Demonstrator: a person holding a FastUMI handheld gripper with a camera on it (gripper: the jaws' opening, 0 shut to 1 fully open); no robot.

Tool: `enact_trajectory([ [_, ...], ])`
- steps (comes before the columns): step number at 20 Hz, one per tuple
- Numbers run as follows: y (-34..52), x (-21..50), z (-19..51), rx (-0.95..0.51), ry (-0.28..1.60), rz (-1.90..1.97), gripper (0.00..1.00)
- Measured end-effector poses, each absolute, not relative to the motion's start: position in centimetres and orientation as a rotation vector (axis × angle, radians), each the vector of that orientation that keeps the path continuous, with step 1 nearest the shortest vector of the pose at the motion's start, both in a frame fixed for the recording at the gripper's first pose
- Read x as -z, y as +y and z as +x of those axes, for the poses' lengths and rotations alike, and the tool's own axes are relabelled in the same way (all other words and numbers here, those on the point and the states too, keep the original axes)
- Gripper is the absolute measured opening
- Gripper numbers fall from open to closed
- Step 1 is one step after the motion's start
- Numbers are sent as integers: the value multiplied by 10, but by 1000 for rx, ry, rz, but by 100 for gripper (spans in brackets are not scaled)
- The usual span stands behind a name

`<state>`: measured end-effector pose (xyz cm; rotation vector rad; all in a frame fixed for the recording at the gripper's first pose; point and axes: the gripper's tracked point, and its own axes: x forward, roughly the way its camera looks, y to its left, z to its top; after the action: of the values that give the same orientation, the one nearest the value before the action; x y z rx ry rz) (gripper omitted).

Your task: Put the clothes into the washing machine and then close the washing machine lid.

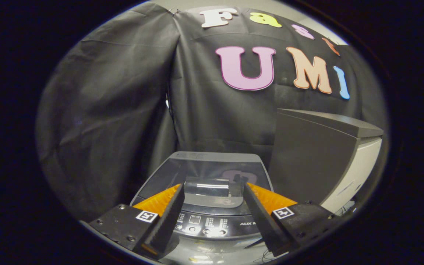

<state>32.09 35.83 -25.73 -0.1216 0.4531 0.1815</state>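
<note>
Fingers [168, 209] of the gripper [212, 191] are seen spread well apart, with nothing pinched between them; a square marker is carried on each finger's mount. Between and just beyond the fingertips the washing machine [212, 221] is placed, viewed from above its front. Its lid [212, 173] is lowered flat over the tub, and a glossy dark window in the lid is crossed by reflections. A recessed handle [212, 189] at the lid's front edge is framed by the two fingertips, neither of which is seen to touch it. Nearer than the handle, a control panel [208, 224] with small buttons and a row of lights is laid across the machine's front, partly covered by both fingers. Clothes cannot be made out; whether any lie inside the tub cannot be told through the window.

To the right of the washing machine, close beside it, a taller grey appliance [318, 158] is set, with a dark slanted face, a flat top and a pale side panel. Thin cables [341, 210] are glimpsed low at its side, past the right finger. Behind both machines the booth's black cloth wall [116, 110] is hung in folds, with a seam running down just left of the machine's rear.
</note>
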Motion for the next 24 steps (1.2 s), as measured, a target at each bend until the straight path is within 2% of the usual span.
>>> enact_trajectory([
  [8, 348, 216, 274, -238, 379, -175, 98],
  [15, 316, 178, 232, -213, 360, -100, 98],
  [18, 284, 152, 217, -156, 297, -150, 98],
  [24, 272, 119, 190, -184, 253, -34, 97],
])
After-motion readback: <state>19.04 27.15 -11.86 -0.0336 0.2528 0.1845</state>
